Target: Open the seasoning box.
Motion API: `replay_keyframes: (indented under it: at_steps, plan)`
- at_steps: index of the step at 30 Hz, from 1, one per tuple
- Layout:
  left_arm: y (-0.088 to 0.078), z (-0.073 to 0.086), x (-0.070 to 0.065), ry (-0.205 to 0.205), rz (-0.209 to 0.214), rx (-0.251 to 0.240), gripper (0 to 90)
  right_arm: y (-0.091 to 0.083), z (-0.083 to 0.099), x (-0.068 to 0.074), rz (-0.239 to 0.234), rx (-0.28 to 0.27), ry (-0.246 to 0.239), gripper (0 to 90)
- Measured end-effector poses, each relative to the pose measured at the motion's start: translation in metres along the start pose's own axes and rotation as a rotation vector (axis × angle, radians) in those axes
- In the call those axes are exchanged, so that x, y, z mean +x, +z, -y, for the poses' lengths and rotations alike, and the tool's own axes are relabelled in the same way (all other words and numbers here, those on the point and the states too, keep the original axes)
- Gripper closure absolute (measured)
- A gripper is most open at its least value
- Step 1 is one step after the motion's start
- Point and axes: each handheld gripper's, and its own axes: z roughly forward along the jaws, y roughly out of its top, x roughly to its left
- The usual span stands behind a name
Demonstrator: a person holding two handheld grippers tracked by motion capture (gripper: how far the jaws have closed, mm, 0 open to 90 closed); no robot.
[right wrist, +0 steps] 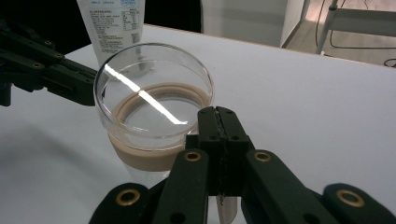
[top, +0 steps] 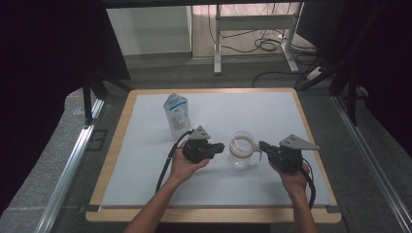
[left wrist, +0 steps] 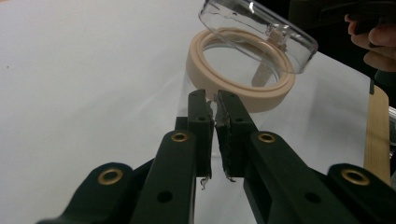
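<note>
The jar [top: 242, 154] stands on the table [top: 145, 160], right of centre, between my two tongs. It is clear glass with a beige ring [left wrist: 219, 79] round its mouth, and its clear lid [left wrist: 259, 28] is tilted up on a hinge clip at the far rim, as I see it from the left gripper view. In the right gripper view I look through that raised lid [right wrist: 154, 88] at the ring behind it.

My left tongs [left wrist: 215, 100] point at the jar's near side, tips just at the ring; the jaws are almost together, a thin slit between them, nothing between them that I can make out. In the high view the left tongs [top: 219, 147] sit just left of the jar.

My right tongs [right wrist: 218, 114] are together, jaws pressed flat on each other, close against the jar's rim; whether a thin tab of the lid is pinched there I cannot tell. From above the right tongs [top: 262, 145] meet the jar's right edge.

Behind the left tongs stands a white pouch [top: 177, 115] with blue print, upright, well apart from the jar.
</note>
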Motion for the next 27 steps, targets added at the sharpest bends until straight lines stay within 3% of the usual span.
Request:
replay_keyframes:
  at_steps: [17, 27]
  plan:
    - [0.015, -0.01, -0.011, 0.017, 0.028, -0.005, 89.5, 0.0, 0.0, -0.001, -0.003, -0.003, 0.003, 89.9]
    - [0.015, -0.012, -0.013, 0.018, 0.037, -0.014, 89.7, -0.001, 0.001, -0.001, -0.006, -0.008, 0.005, 89.6]
